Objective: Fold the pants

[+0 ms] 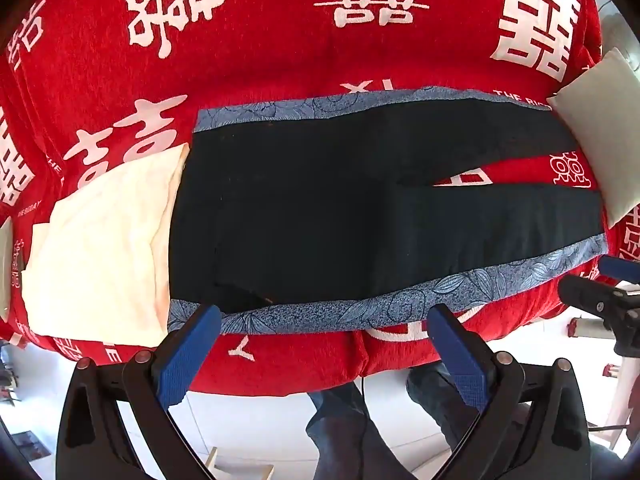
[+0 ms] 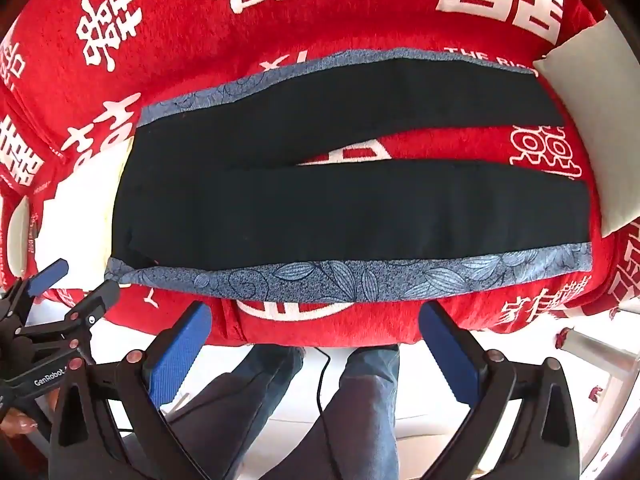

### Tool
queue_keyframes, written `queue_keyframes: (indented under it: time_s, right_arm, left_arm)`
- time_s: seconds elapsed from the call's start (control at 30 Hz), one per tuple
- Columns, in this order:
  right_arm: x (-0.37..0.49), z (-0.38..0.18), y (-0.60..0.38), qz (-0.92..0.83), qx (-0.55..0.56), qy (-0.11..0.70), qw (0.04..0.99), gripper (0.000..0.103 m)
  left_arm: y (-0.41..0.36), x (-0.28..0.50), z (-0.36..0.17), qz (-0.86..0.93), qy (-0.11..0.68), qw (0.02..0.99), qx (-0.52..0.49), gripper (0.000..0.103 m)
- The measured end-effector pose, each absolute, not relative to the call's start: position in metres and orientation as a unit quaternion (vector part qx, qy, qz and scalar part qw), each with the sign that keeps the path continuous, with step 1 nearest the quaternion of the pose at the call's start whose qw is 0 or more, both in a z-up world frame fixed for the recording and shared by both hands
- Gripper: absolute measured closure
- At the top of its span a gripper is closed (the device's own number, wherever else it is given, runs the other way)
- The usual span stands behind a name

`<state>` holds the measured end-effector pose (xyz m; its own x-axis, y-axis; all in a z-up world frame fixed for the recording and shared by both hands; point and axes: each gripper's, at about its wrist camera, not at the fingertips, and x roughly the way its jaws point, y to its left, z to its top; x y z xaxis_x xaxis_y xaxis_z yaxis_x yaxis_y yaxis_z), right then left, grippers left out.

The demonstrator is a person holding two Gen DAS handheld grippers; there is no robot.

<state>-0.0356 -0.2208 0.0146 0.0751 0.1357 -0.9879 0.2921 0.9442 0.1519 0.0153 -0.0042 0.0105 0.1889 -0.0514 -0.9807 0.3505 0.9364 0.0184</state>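
Lying flat on red cover (image 1: pixel 280 60): one pants (image 1: pixel 320 208), two spread grippers (image 1: pixel 320 344) alongside.

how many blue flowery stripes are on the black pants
2: near stripe along the pants edge closest to both tools, far stripe along the opposite edge. None seem hidden.

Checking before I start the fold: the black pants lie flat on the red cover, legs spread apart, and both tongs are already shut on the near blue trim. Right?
Not quite. Both the left tongs and right tongs are open and hold nothing, as each wrist view shows. The pants do lie flat on the red cover, legs apart.
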Motion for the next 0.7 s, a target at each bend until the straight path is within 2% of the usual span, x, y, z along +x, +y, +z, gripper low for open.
queue_keyframes:
  time_s: [0.7]
  right_arm:
    - [-0.036,0.019,-0.225,-0.074,0.151,0.685,0.709,0.000]
  left_arm:
    - [-0.003,0.015,0.020,-0.129,0.611,0.772,0.120,0.000]
